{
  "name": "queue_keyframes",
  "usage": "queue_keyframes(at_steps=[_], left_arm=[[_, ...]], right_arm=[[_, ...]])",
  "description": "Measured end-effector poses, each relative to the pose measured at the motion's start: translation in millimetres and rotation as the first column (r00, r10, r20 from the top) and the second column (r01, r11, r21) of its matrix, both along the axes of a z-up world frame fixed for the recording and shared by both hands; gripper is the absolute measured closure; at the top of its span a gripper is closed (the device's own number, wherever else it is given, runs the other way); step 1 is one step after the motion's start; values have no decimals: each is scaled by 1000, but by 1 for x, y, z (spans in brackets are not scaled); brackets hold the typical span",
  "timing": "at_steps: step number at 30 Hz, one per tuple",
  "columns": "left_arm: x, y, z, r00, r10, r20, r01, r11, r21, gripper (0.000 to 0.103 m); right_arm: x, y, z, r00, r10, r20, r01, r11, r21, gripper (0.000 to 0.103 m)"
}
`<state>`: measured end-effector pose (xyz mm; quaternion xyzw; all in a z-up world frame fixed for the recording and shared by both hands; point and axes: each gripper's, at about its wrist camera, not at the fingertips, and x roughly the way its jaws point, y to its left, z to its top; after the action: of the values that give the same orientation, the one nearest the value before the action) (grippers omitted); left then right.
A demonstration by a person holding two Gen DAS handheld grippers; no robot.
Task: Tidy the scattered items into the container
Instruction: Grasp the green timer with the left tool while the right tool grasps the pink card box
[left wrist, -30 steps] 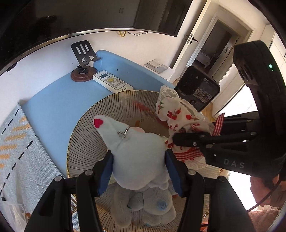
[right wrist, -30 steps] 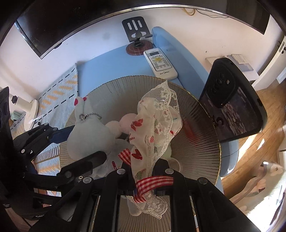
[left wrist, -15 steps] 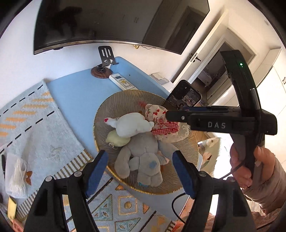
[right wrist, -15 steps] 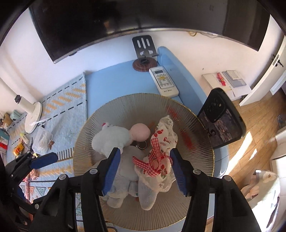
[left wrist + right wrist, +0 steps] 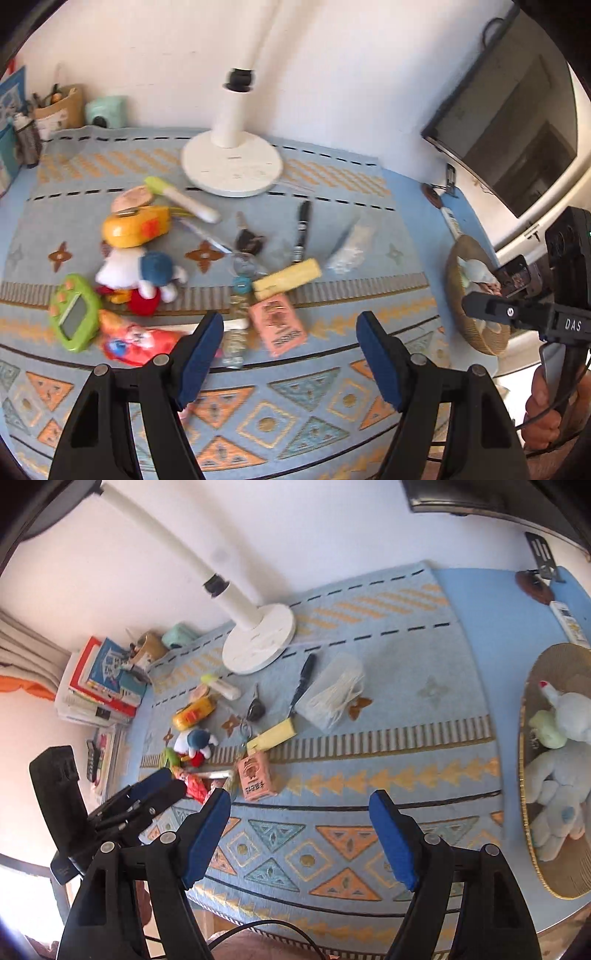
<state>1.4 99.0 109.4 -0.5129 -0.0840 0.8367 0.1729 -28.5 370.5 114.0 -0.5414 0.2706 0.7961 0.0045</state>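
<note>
- Where a second ago each claw pinched a soft toy over the woven basket (image 5: 532,760), the left claw (image 5: 290,354) and right claw (image 5: 299,836) are now spread and empty.
- Both toys lie inside the basket.
- Scattered items remain on the tabletop, the pink packet (image 5: 279,326) nearest the claws.

Left claw (image 5: 290,354): my blue pads stand wide apart, with nothing between them.
Right claw (image 5: 301,838): wide apart too, and it holds nothing.
Right hand (image 5: 550,410): my fingers wrap around the claw's handle.
</note>
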Motion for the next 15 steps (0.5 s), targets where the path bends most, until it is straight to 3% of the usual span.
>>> queue_keyframes(at_steps=[3,7,15], left_arm=[[-2,-63,-11,996,83,24,-83,996,-27,31],[-2,-120,-32,995,78,55,-72,993,-96,31],[-26,-151,-78,995,-38,91,49,991,-127,31]], right_arm=[[-15,-35,-16,997,38,66,-38,999,-1,26],[-40,-63,-42,981,51,187,-62,996,56,26],[-67,-100,-67,944,119,307,-176,971,163,26]])
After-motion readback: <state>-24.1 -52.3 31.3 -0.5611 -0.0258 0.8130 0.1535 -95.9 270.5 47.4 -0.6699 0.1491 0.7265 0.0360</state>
